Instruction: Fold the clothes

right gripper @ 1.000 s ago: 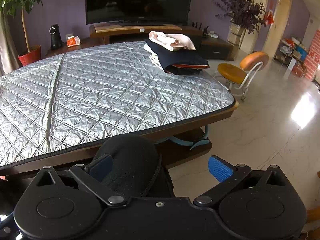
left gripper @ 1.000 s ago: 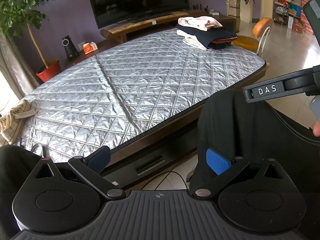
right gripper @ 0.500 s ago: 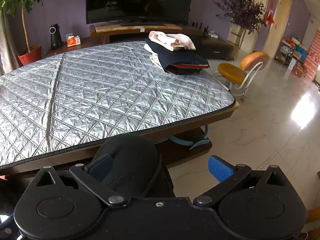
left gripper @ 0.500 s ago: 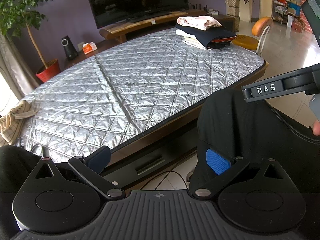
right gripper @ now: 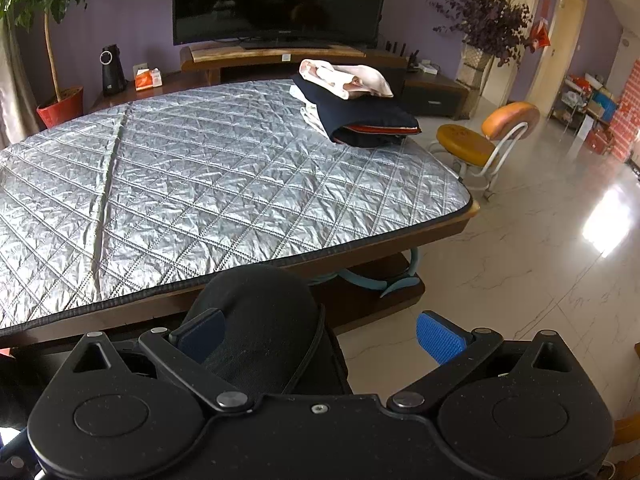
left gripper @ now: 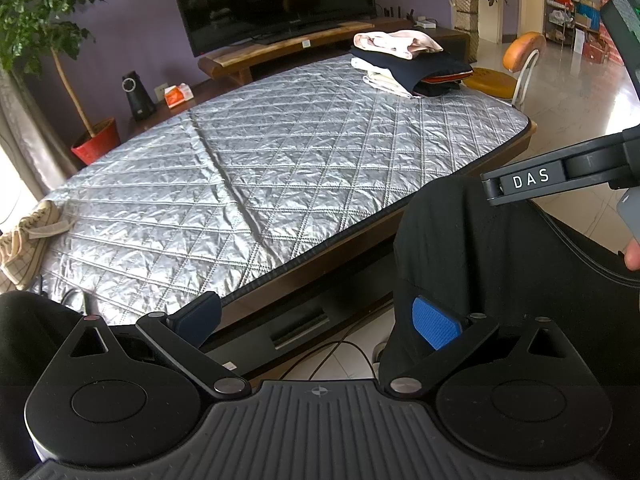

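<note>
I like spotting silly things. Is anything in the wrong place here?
Yes: a beige sneaker lies on its side at the far left edge of the silver quilted table cover, where clothes get folded. The folded stack looks neat.

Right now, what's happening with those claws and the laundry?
Left gripper open, empty. Right gripper open, empty. Folded pile at table's far corner. Nothing blocking.

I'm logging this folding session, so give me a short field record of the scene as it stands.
surface: table with silver quilted cover
folded stack: far right corner of the table, pink garment on top of a dark one
unfolded item: beige checked cloth at the table's left edge
left tool: open, holds nothing
right tool: open, holds nothing
beside table: orange chair
</note>
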`<state>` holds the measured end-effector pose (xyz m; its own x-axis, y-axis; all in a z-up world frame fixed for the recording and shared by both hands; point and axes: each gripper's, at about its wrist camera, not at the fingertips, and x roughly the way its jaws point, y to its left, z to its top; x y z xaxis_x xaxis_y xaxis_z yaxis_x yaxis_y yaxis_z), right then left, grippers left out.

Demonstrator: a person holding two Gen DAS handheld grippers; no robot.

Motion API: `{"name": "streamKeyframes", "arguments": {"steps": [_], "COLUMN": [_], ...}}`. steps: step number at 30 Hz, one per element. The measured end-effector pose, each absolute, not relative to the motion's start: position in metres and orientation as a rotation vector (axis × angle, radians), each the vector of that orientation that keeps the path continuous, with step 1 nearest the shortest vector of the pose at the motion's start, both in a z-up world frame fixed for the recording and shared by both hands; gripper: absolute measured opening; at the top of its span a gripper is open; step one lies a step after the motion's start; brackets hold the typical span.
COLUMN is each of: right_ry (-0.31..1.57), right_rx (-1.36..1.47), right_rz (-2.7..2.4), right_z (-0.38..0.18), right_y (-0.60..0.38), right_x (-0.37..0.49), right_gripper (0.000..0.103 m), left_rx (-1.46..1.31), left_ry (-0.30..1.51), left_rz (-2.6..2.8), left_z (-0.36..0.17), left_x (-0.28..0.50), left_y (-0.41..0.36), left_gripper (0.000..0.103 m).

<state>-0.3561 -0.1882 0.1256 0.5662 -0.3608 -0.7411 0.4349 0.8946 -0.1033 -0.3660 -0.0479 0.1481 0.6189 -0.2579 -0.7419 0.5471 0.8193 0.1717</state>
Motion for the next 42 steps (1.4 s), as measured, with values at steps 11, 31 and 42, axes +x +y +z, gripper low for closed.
{"name": "streamKeyframes", "arguments": {"steps": [11, 31, 42], "right_ry": [0.849, 0.855, 0.858], "right_rx": [0.095, 0.095, 0.092], "right_rz": [-0.468, -0.467, -0.466], "right_z": [0.1257, 0.1254, 0.1251], "right_y": [-0.188, -0.1877, -0.1863], "right_x": [-0.3564, -0.356, -0.3553], "right_gripper": [0.102, 0.102, 0.102], "left_rx": [0.408, 0.41, 0.411], "left_ry": [0.775, 0.78, 0.782], "left_rz": [-0.48, -0.479, -0.48], "left_z": [0.1484, 0.1494, 0.1489], "left_x": [-0.3654, -0.3652, -0.3643], "left_y": [-0.0466, -0.0494, -0.0488], "left_gripper": [0.102, 0.102, 0.102]}}
